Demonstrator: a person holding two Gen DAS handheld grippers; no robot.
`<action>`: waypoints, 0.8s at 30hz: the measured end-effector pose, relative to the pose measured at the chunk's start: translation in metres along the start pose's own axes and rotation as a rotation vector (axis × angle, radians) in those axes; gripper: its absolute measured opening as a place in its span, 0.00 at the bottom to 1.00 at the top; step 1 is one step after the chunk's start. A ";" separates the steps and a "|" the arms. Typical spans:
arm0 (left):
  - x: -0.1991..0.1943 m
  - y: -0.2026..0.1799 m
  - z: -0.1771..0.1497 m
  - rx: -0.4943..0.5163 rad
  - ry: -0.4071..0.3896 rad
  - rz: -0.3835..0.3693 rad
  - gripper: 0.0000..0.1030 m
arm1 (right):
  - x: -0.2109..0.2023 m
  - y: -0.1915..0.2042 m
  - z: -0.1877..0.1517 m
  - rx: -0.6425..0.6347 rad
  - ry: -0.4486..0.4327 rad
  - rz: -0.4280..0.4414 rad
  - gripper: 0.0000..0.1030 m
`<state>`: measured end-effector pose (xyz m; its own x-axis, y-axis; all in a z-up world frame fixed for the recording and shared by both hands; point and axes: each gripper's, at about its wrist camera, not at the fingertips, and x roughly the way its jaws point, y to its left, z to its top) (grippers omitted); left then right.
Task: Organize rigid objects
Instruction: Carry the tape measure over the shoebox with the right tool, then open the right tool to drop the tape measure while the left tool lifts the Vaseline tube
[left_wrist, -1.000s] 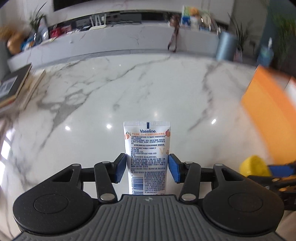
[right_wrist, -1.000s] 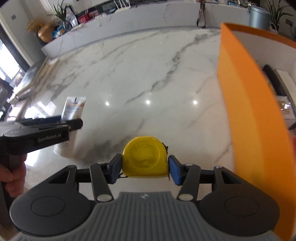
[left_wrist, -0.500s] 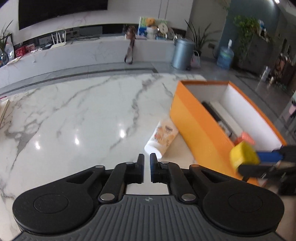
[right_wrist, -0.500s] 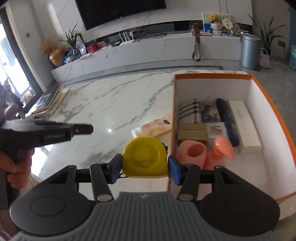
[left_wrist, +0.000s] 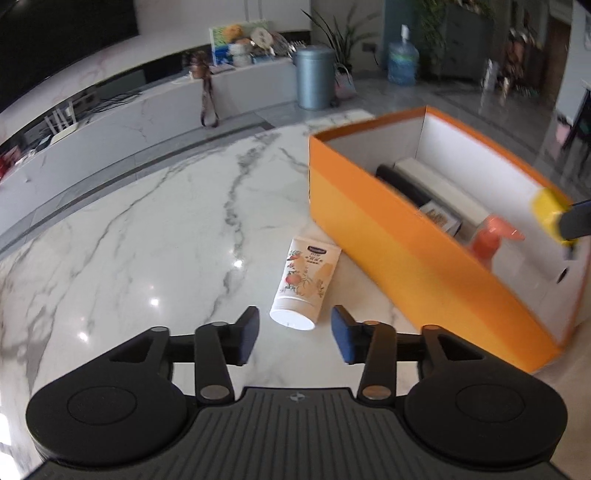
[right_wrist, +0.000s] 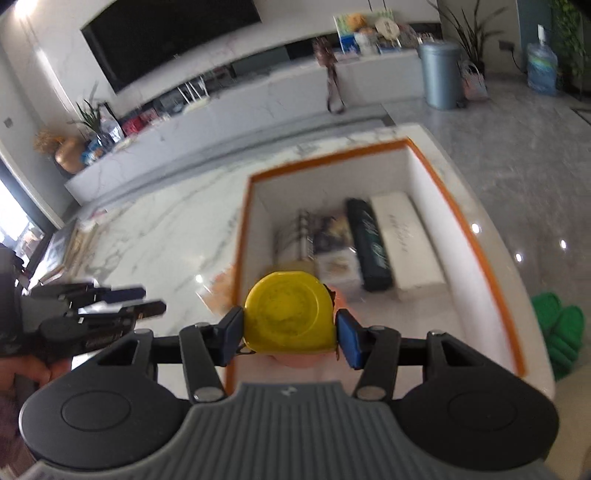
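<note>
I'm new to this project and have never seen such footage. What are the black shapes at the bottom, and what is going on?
Each picture comes from a camera on a handheld two-finger tool; a person holds one in each hand. The black shapes are the tools themselves. The left tool has just been opening and holds nothing; a cream tube lies on the marble table ahead of it, beside the orange box. The right tool grips a yellow tape measure above that box, which already holds several items.

You cannot read any words here. The tube (left_wrist: 308, 280) beside the orange box (left_wrist: 388, 236) has a small blue label, too blurry to read.
</note>
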<state>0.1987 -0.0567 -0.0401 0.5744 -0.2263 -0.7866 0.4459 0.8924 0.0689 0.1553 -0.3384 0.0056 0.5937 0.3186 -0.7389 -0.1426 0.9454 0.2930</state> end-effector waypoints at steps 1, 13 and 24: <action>0.007 0.000 0.002 0.016 0.006 0.002 0.57 | -0.002 -0.005 0.000 0.002 0.031 -0.009 0.54; 0.073 -0.005 0.022 0.132 0.099 -0.025 0.76 | 0.075 -0.019 0.005 0.019 0.434 0.013 0.54; 0.107 -0.003 0.025 0.153 0.164 -0.030 0.76 | 0.131 -0.012 0.002 -0.054 0.613 -0.003 0.54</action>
<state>0.2760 -0.0937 -0.1088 0.4457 -0.1747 -0.8780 0.5673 0.8138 0.1260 0.2363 -0.3080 -0.0935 0.0330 0.2821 -0.9588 -0.1915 0.9433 0.2710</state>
